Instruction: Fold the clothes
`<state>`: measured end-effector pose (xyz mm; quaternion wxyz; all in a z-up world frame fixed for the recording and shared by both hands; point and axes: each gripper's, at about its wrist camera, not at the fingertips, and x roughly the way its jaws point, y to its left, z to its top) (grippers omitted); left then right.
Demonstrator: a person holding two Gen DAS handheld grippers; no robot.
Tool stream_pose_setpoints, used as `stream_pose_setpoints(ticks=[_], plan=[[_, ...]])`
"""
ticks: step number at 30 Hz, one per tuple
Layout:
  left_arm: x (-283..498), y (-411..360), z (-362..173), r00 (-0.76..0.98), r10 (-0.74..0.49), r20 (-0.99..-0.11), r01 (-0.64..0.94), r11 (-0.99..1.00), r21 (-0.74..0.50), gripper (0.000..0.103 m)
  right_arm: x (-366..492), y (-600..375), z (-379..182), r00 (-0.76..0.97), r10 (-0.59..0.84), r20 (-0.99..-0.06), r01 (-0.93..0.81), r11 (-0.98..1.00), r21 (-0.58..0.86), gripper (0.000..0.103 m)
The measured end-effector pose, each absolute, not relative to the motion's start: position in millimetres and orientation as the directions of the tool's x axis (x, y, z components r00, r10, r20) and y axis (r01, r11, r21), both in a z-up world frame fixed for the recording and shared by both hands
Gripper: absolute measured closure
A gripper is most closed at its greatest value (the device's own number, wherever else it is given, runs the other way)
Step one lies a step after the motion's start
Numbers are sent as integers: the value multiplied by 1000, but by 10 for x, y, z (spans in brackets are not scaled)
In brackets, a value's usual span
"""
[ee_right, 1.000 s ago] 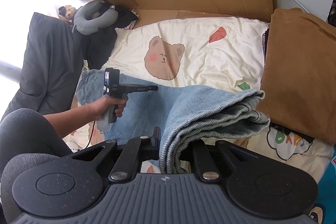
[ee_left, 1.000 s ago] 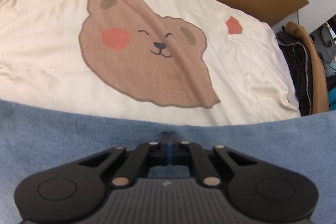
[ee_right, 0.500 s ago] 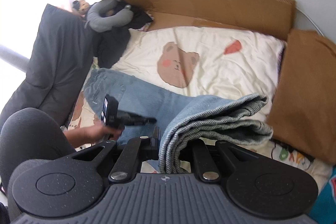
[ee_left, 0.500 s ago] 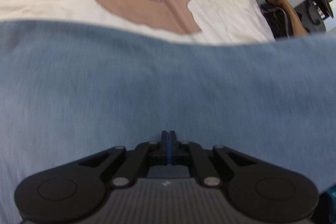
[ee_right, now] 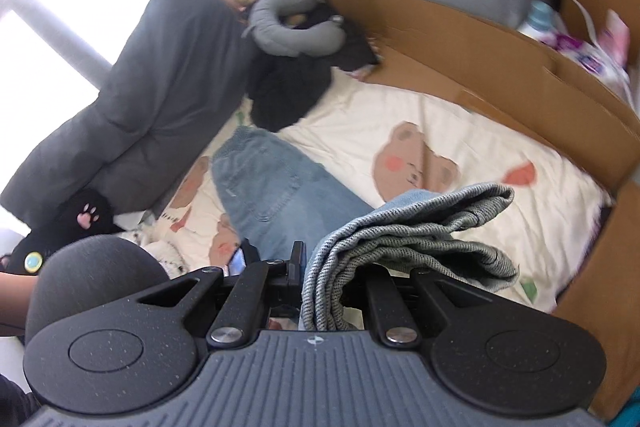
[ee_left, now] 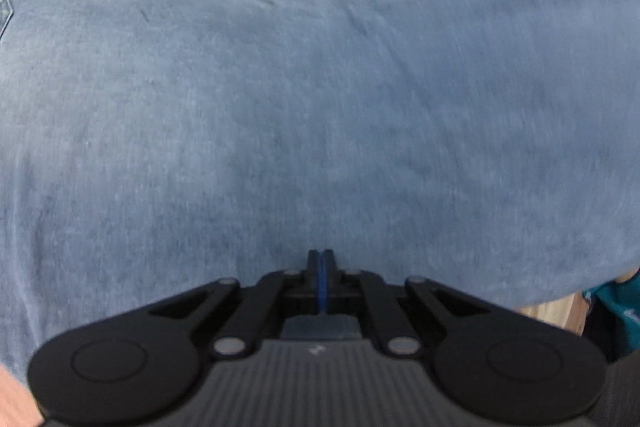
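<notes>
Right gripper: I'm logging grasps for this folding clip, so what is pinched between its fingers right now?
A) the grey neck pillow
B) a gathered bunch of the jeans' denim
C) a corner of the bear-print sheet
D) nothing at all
B: in the right wrist view the right gripper is clamped on stacked folds of the blue jeans, raised above the bear-print sheet; the neck pillow lies far off.
</notes>
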<state>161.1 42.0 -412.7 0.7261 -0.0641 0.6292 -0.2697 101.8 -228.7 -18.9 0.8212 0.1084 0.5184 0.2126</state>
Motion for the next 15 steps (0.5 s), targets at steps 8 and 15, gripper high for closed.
stream_pose_setpoints(ticks=[8, 15], plan=[[1457, 672, -4137, 25, -522, -852, 291, 819, -494, 102, 1441, -1596, -19, 302, 488, -819, -345, 857, 384, 95], [1336, 1083, -3978, 153, -548, -822, 227, 829, -510, 102, 1812, -1135, -57, 239, 488, -840, -409, 835, 369, 95]])
